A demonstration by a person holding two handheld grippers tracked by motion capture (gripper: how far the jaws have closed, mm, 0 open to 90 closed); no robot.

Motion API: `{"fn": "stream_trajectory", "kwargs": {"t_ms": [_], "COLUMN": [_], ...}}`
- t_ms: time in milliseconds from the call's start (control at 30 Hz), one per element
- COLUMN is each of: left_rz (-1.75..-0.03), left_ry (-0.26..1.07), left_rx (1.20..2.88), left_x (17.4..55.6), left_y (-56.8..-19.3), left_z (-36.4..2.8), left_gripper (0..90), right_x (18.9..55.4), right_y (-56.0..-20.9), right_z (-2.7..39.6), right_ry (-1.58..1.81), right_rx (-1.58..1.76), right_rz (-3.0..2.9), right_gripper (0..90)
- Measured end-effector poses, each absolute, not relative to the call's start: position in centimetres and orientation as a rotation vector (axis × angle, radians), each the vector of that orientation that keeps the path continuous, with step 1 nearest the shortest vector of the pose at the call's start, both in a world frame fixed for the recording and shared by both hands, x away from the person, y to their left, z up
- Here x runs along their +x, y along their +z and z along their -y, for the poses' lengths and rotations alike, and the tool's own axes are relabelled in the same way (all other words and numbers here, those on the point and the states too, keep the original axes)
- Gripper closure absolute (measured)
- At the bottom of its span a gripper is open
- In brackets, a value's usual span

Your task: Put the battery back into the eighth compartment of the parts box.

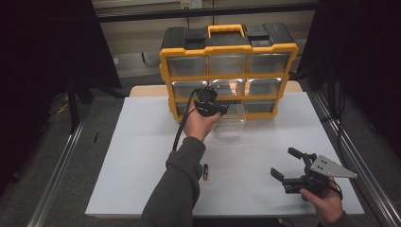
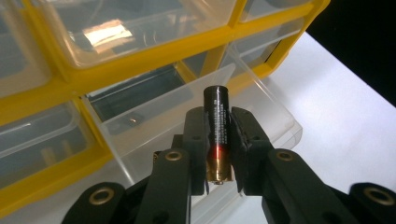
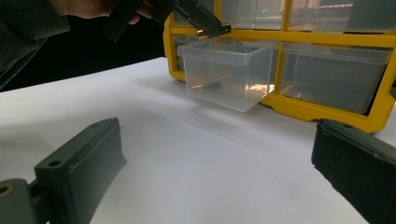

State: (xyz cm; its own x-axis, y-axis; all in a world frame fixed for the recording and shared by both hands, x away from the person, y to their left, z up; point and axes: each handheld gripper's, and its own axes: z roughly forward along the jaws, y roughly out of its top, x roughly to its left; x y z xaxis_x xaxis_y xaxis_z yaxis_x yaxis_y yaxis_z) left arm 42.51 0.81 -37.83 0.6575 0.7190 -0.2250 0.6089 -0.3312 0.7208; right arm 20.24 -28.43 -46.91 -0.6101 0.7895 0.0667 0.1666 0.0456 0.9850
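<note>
Left gripper (image 2: 219, 154) clamped on black battery (image 2: 217, 126), held over pulled-out clear drawer (image 3: 224, 70) of yellow organizer (image 1: 229, 71). Right gripper (image 1: 291, 165) jaws apart, resting on white table (image 1: 142, 156).

Battery (image 2: 218, 135) base hidden between gripper pads

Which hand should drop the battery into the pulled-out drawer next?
Left. The left gripper already clamps the battery right above the open drawer. The right gripper rests open and empty, near the table's front edge.
</note>
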Motion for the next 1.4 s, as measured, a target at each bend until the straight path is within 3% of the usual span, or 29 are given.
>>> {"fn": "stream_trajectory", "kwargs": {"t_ms": [67,300,533,733,1400], "left_rz": [-1.037,-0.999,-0.961,-0.945,-0.889], "left_ry": [0.185,0.223,0.24,0.232,0.219], "left_rx": [2.038,2.013,1.989,1.985,1.979], "left_x": [42.6,42.0,40.5,39.5,34.9], "left_y": [-38.1,-38.0,-37.1,-36.9,-39.6], "left_z": [-0.8,-1.3,-2.2,-3.2,-6.8], "left_gripper": [76.5,48.5,31.9,26.0,20.9], "right_x": [20.3,20.3,20.3,20.3,20.3], "right_y": [-47.0,-47.0,-47.0,-47.0,-46.9], "right_z": [28.4,28.6,28.6,28.5,28.3], "right_ry": [1.604,1.61,1.606,1.598,1.588], "right_rx": [0.959,0.973,0.96,0.958,0.957], "right_rz": [-1.833,-1.827,-1.828,-1.828,-1.827], "right_gripper": [1.8,1.7,1.8,1.8,1.8]}}
